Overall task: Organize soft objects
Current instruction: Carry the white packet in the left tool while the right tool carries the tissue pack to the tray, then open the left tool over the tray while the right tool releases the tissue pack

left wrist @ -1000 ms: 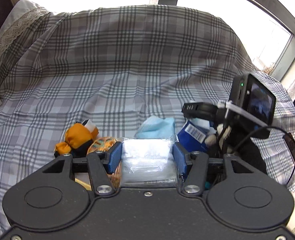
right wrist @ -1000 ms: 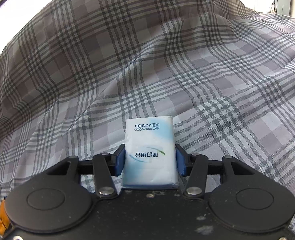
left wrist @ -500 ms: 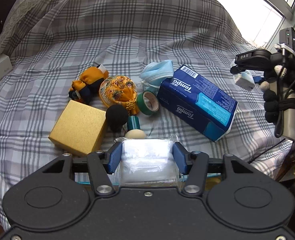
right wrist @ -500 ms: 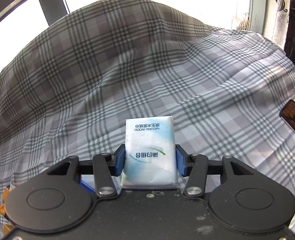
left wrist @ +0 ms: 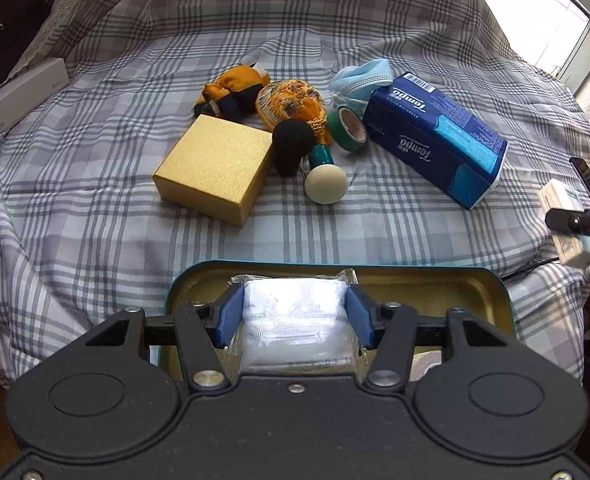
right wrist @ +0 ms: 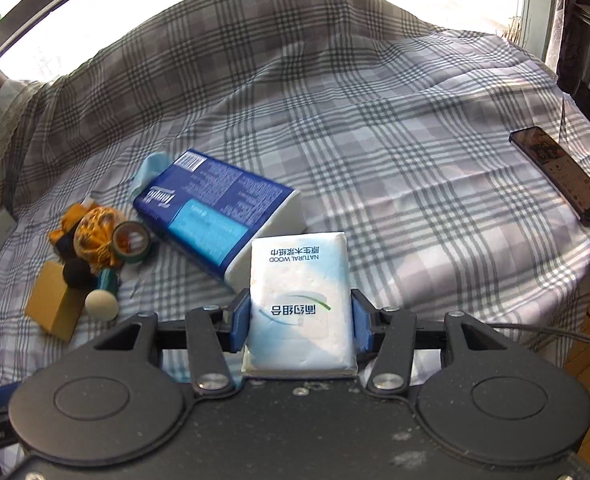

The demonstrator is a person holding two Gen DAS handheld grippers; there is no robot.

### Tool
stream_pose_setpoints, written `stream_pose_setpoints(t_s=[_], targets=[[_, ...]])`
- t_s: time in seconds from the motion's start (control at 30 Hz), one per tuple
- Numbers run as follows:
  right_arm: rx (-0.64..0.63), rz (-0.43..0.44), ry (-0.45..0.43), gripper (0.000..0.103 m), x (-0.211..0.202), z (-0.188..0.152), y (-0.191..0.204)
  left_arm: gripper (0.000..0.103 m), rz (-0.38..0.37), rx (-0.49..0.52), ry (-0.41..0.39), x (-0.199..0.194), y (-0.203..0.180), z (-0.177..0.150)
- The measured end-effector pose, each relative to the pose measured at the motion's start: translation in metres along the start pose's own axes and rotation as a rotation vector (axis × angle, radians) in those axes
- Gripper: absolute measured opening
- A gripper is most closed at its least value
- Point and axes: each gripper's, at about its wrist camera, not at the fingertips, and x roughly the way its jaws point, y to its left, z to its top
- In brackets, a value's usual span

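Observation:
My left gripper (left wrist: 293, 320) is shut on a clear-wrapped white pack (left wrist: 295, 328) and hangs over a teal tin tray with a gold inside (left wrist: 447, 280) at the near edge of the plaid cloth. My right gripper (right wrist: 300, 320) is shut on a white and blue tissue packet (right wrist: 300, 300), held above the cloth; in the left wrist view that packet (left wrist: 563, 204) shows at the far right. On the cloth lie a blue Tempo tissue pack (left wrist: 435, 132), a blue face mask (left wrist: 359, 76), an orange embroidered pouch (left wrist: 291, 102) and an orange and navy cloth bundle (left wrist: 231, 94).
A gold box (left wrist: 215, 168), a black foam ball (left wrist: 293, 142), a cream knob on a teal stem (left wrist: 325, 184) and a green tape roll (left wrist: 349, 128) sit among the soft things. A white box (left wrist: 19, 98) lies far left. A phone (right wrist: 559, 172) rests at the cloth's right edge.
Both grippers have pulled back from the cloth with their packs still held. The teal tray has come into the left wrist view. The right wrist view now takes in the pile of objects.

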Motion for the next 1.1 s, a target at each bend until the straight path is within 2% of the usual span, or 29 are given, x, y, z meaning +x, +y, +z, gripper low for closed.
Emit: stream_pose_setpoints(t_s=[0.13,0.33,0.5,0.73,1.1], targets=[[-0.032,0.091,0.047,0.049,-0.021,-0.037,0.02,0.053,0.026,-0.014,0.006,-0.003,0.007,-0.012],[-0.116,0.134,0.055,0.05,-0.041,-0.065,0.049,0.054,0.006,-0.021,0.01,-0.006,0.008,-0.023],[-0.13,0.186,0.076,0.05,-0.045,-0.07,0.058,0.057,-0.013,-0.024,-0.017,-0.011,0.005,-0.025],[-0.157,0.179,0.063,0.056,-0.043,-0.072,0.064,0.057,-0.016,-0.011,-0.021,-0.013,0.002,-0.026],[-0.139,0.182,0.082,0.056,-0.036,-0.074,0.061,0.057,0.013,-0.017,0.01,-0.008,0.0,-0.03]])
